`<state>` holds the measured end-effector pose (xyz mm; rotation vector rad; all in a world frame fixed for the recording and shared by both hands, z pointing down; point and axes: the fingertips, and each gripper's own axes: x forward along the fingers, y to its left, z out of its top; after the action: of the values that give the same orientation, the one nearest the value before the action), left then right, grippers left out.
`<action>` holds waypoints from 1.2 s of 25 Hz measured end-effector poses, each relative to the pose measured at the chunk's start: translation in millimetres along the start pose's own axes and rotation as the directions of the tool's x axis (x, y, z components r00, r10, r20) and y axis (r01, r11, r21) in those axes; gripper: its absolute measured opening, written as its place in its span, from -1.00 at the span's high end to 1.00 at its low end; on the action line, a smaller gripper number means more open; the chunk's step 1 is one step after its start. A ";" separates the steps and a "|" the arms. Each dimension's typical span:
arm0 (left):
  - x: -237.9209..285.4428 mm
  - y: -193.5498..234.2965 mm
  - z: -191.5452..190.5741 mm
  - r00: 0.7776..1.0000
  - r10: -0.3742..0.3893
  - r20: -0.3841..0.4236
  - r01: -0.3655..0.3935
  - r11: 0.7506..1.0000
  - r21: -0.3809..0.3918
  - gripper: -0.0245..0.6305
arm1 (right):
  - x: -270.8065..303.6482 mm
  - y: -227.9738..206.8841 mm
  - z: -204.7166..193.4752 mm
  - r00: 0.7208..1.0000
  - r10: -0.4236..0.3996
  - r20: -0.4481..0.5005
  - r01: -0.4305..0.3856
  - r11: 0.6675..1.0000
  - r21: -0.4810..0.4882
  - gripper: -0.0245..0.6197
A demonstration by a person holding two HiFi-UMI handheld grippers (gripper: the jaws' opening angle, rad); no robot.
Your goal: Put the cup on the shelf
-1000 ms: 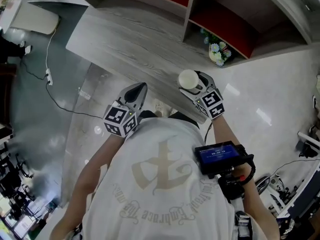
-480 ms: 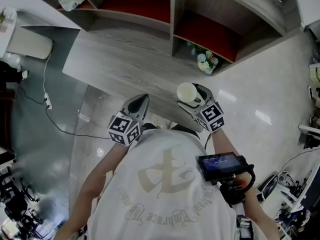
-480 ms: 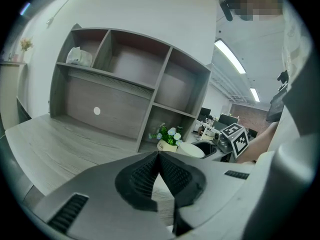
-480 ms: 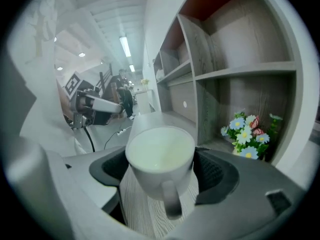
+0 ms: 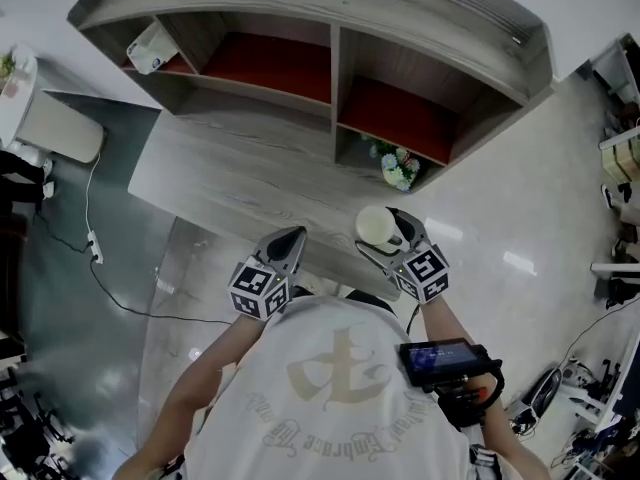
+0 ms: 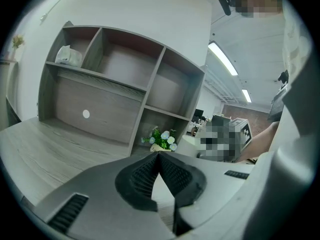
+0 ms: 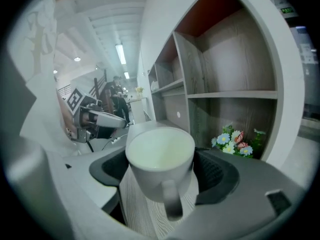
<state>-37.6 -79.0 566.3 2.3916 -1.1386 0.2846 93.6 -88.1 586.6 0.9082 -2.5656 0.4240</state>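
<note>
Head view looks down on a person in a white shirt [image 5: 335,388] standing at a grey wood-grain desk [image 5: 230,168], with the shelf [image 5: 330,3] curving across the top of the frame. The shelf has open compartments with red backs. A crumpled white object [image 5: 150,46] lies in the upper left compartment, and a small pot of flowers [image 5: 392,165] stands in the lower compartment right of centre.

The right gripper [image 5: 385,233] is just right of the frame's centre and carries the cup [image 5: 377,225], a white mug held upright with its mouth facing up. It hangs over the near edge of the desk, below the flowers in the picture and apart from the shelf, so it is not yet on any shelf board. In the right gripper view the jaws are clamped on the mug's body from both sides. Its handle [image 7: 172,201] points back toward the camera, and the inside looks empty.

The left gripper [image 5: 290,240] is beside it, left of centre, also over the desk's near edge. In the left gripper view its jaws are together at the tips, with nothing between them.

A dark device with a lit screen [image 5: 440,358] sits by the person's right forearm at the lower right. A thin cable [image 5: 95,218] trails over the glossy floor at the left.
</note>
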 end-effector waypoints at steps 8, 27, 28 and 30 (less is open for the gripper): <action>6.8 -6.7 13.6 0.999 -0.046 0.010 0.046 0.999 0.026 0.92 | -18.2 1.2 31.1 0.997 -0.039 0.060 0.039 0.999 0.000 -0.35; 9.4 6.2 47.8 0.995 -0.067 0.069 0.064 0.997 0.038 0.92 | -24.9 -28.9 109.6 0.978 -0.101 0.181 0.111 0.993 -0.046 -0.35; 9.5 6.7 49.4 0.995 -0.067 0.072 0.064 0.997 0.039 0.92 | -25.1 -30.5 114.1 0.977 -0.102 0.186 0.113 0.992 -0.049 -0.35; 9.6 7.8 52.3 0.995 -0.066 0.078 0.063 0.997 0.039 0.92 | -25.7 -33.7 122.5 0.975 -0.102 0.196 0.114 0.992 -0.053 -0.35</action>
<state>-38.4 -115.7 527.1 2.4863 -1.0977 0.1921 102.8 -148.6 472.3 1.1085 -2.6683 0.2304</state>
